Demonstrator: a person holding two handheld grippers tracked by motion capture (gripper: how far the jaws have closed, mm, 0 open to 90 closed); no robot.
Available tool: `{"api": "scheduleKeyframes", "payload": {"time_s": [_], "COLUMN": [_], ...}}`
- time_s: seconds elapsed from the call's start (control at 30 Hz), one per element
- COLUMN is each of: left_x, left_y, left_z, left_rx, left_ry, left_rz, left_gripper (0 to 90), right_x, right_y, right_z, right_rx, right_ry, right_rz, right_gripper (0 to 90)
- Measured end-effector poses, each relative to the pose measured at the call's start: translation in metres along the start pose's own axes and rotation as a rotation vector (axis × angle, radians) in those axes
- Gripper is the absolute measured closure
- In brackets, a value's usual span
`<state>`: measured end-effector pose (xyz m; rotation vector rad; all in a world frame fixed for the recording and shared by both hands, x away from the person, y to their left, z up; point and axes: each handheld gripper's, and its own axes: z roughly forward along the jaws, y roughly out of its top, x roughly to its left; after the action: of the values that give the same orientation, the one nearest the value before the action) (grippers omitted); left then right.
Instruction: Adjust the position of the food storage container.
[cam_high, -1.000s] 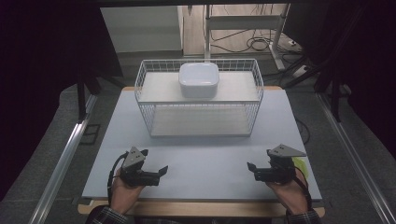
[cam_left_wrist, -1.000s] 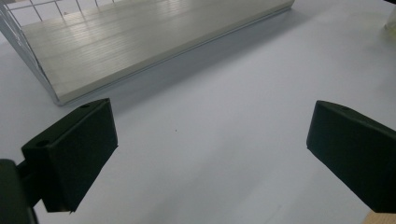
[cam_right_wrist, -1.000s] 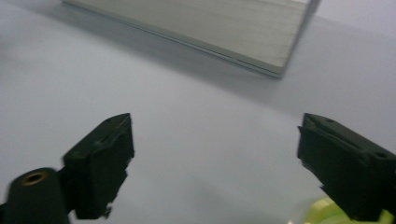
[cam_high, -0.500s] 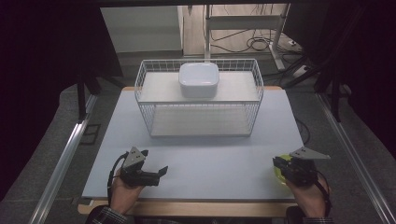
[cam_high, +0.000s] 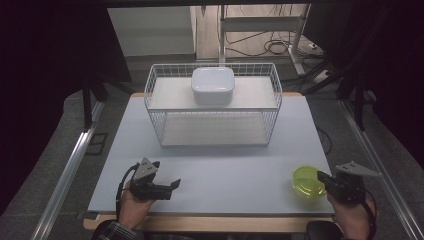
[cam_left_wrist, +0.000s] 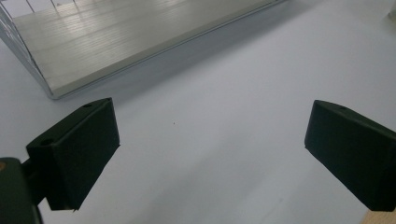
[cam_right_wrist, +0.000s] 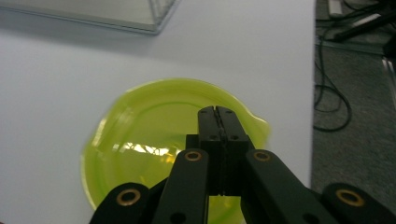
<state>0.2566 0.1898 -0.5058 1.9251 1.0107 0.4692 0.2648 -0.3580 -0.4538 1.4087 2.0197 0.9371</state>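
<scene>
A translucent yellow-green bowl (cam_high: 306, 182) sits low at the table's front right corner. My right gripper (cam_high: 323, 179) is shut on its near rim, and in the right gripper view the closed jaws reach over the bowl (cam_right_wrist: 149, 126) with the right gripper (cam_right_wrist: 217, 112) tips above its inside. My left gripper (cam_high: 173, 186) rests at the front left, open, with bare table between its pads (cam_left_wrist: 79, 154) in the left gripper view. A white wire basket (cam_high: 155, 107) stands at the back middle, and a white lidded container (cam_high: 213, 85) sits on its top shelf.
The pale table top (cam_high: 225, 165) lies bare between the two grippers and in front of the basket. The basket's lower shelf (cam_left_wrist: 93, 42) shows ahead of the left gripper. Cables (cam_right_wrist: 331, 102) lie on the grey floor past the table's right edge.
My right gripper swung out to the right, and now holds the yellow-green bowl over the table's front right corner. The left gripper has stayed where it was.
</scene>
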Motion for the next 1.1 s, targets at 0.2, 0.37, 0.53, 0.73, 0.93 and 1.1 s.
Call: {"api": "scheduleKeyframes", "payload": {"time_s": [0.2, 0.37, 0.53, 0.73, 0.93, 1.1], "left_x": [0.000, -0.001, -0.002, -0.002, -0.002, -0.003], "left_y": [0.000, 0.000, 0.000, 0.000, 0.000, 0.000], "left_z": [0.001, 0.001, 0.002, 0.003, 0.003, 0.004], "left_rx": [0.001, 0.009, 0.012, 0.015, 0.018, 0.021], "left_ry": [-0.002, -0.003, -0.004, -0.005, -0.009, -0.010], "left_rz": [0.001, 0.007, 0.009, 0.009, 0.010, 0.011], "left_gripper": [2.7, 2.7, 2.7, 2.7, 2.7, 2.7], "right_x": [-0.012, -0.019, -0.023, -0.021, -0.014, -0.006], "right_y": [-0.009, -0.015, -0.018, -0.019, -0.017, -0.016], "right_z": [-0.007, -0.009, -0.006, -0.001, 0.004, 0.012], "right_rx": [0.015, 0.032, 0.065, 0.085, 0.090, 0.107], "right_ry": [-0.051, -0.082, -0.093, -0.085, -0.059, -0.015], "right_rz": [0.042, 0.058, 0.071, 0.077, 0.070, 0.054], "right_gripper": [89.9, 89.9, 89.9, 89.9, 89.9, 89.8]}}
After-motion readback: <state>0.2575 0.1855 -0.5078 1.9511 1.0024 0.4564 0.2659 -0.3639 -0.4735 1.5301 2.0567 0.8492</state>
